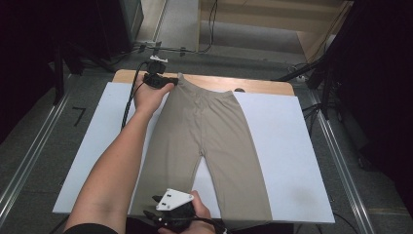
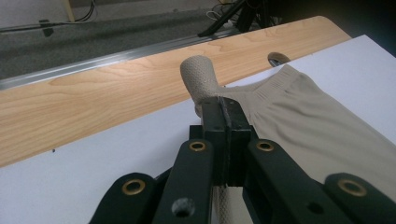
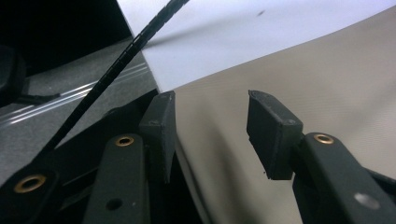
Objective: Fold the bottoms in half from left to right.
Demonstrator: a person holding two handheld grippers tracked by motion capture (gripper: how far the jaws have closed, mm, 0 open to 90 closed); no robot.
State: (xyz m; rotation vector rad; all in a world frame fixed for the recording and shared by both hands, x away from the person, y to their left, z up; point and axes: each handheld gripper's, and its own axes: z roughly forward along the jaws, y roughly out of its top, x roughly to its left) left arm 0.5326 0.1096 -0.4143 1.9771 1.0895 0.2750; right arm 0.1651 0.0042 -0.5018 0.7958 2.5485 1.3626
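Left gripper (image 2: pixel 223 135) clamped tight on the pants (image 1: pixel 204 141) waistband corner, right gripper (image 3: pixel 210 135) half open over the hem — needs closing squarely before lifting.

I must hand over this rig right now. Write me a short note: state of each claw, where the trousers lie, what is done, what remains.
Left claw: shut on the waistband corner of the beige trousers, at the far left of the table.
Right claw: open, jaws apart over the hem of the left trouser leg at the near edge; the pads do not yet press the cloth.
Trousers: flat on the white board, waistband far, legs toward the person.
Done: waistband corner gripped.
Left: close the right claw on the hem, then probably fold.
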